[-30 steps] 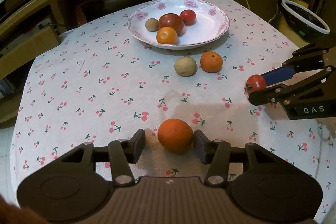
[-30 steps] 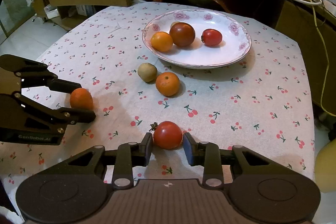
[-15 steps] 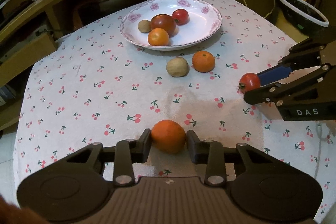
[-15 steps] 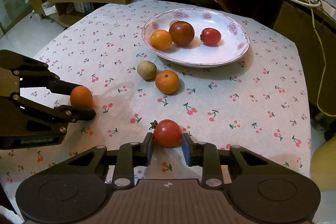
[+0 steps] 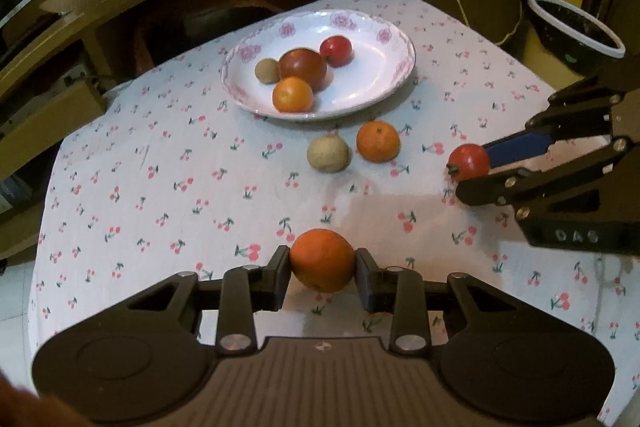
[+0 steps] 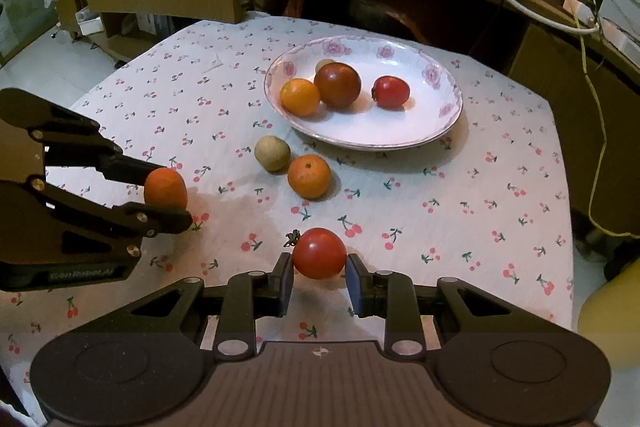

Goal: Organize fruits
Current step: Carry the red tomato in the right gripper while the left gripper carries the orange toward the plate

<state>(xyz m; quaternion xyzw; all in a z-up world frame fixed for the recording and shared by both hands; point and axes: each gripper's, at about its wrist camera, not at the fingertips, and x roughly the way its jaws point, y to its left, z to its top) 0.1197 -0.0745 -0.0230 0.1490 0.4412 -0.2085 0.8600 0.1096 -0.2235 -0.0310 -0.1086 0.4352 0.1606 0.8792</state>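
- Left wrist view: our left tongs point(image 5: 322, 269) are closed on an orange point(image 5: 322, 259), both pads touching its sides, at the near edge of the bench point(image 5: 120, 163). It looks lifted just clear of the cloth, though we cannot be sure.
- In the same view our right tongs point(image 5: 472, 169) come in from the right, clamped on a tomato point(image 5: 469, 161).
- The plate point(image 5: 376, 83) sits at the far side and already carries four fruits. A kiwi point(image 5: 328, 153) and a tangerine point(image 5: 378, 141) lie loose, near its near rim.
- Right wrist view: the right tongs point(image 6: 319, 269) pinch the tomato point(image 6: 319, 253) narrowly, held low above the cloth. The left tongs point(image 6: 168, 193) with the orange point(image 6: 165, 188) show at the left.
- We judge both grasps made, so the carry to the plate point(image 6: 440, 131) is the step in hand.
- Next we need to lift over the loose kiwi point(image 6: 272, 153) and tangerine point(image 6: 309, 175), clear the rim, and set each fruit in the open right part without knocking the others.
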